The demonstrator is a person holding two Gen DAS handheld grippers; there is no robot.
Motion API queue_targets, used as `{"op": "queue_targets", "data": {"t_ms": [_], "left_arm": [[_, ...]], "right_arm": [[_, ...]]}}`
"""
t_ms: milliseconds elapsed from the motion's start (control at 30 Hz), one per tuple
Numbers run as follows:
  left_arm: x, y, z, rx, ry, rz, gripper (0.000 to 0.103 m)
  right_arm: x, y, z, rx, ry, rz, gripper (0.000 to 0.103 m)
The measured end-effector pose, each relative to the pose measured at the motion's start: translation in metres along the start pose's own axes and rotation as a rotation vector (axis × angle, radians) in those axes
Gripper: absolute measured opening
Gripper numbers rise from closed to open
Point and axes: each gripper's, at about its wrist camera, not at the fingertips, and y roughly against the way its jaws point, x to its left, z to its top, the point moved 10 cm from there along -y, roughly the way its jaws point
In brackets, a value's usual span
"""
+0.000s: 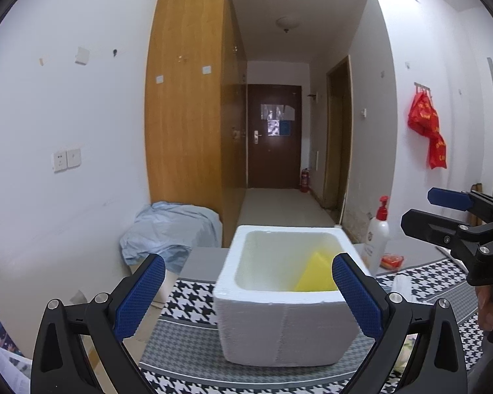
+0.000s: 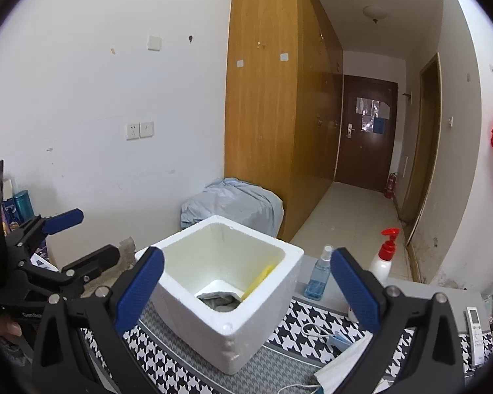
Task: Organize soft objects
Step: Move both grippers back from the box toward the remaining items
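Left wrist view: lotion bottle [image 1: 376,236] label unreadable.

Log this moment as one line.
left gripper: open, empty | right gripper: open, empty | foam box: holds yellow sponge, grey cloth | face mask: on table

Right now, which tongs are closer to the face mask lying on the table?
Right. The right tongs hang just above the face mask at that camera's lower edge. The left tongs are across the white foam box.
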Motion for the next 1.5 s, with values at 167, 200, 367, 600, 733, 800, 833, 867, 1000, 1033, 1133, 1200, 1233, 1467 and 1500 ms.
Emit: {"op": "queue_targets", "data": {"t_ms": [167, 200, 367, 600, 733, 800, 833, 867, 1000, 1033, 1133, 1200, 1233, 1467, 1500], "left_arm": [[-0.017, 0.005, 0.002, -0.009, -0.012, -0.032, 0.102], [-0.020, 0.005, 0.002, -0.009, -0.014, -0.037, 0.102], [-0.039, 0.009, 0.002, -0.003, -0.026, -0.066, 0.102], [-0.058, 0.015, 0.004, -0.013, -0.036, -0.104, 0.102], [-0.069, 0.019, 0.001, -0.019, -0.044, -0.122, 0.102], [-0.074, 0.020, 0.000, -0.022, -0.049, -0.133, 0.102], [-0.077, 0.020, -0.001, -0.024, -0.050, -0.139, 0.102], [-0.080, 0.021, -0.002, -0.029, -0.049, -0.143, 0.102], [-0.086, 0.021, -0.007, -0.036, -0.051, -0.170, 0.102], [-0.088, 0.021, -0.009, -0.033, -0.047, -0.182, 0.102], [-0.095, 0.021, -0.016, -0.030, -0.031, -0.220, 0.102], [-0.098, 0.023, -0.019, -0.030, -0.027, -0.234, 0.102], [-0.101, 0.023, -0.020, -0.028, -0.030, -0.238, 0.102], [-0.109, 0.019, -0.031, -0.020, -0.027, -0.243, 0.102], [-0.109, 0.019, -0.032, -0.019, -0.025, -0.243, 0.102]], "right_arm": [[-0.012, 0.017, -0.004, -0.020, -0.024, -0.010, 0.102], [-0.015, 0.020, -0.005, -0.024, -0.034, -0.007, 0.102], [-0.028, 0.034, -0.011, -0.028, -0.059, -0.036, 0.102], [-0.042, 0.054, -0.019, -0.047, -0.061, -0.074, 0.102], [-0.043, 0.061, -0.023, -0.053, -0.056, -0.079, 0.102], [-0.044, 0.066, -0.026, -0.060, -0.058, -0.077, 0.102], [-0.045, 0.068, -0.027, -0.064, -0.055, -0.084, 0.102], [-0.046, 0.070, -0.029, -0.067, -0.052, -0.090, 0.102], [-0.050, 0.079, -0.038, -0.071, -0.047, -0.109, 0.102], [-0.051, 0.081, -0.042, -0.071, -0.052, -0.110, 0.102], [-0.054, 0.085, -0.050, -0.070, -0.056, -0.118, 0.102], [-0.055, 0.087, -0.056, -0.065, -0.054, -0.126, 0.102], [-0.055, 0.087, -0.059, -0.063, -0.057, -0.126, 0.102], [-0.064, 0.096, -0.072, -0.064, -0.092, -0.124, 0.102], [-0.065, 0.096, -0.076, -0.060, -0.095, -0.126, 0.102]]}}
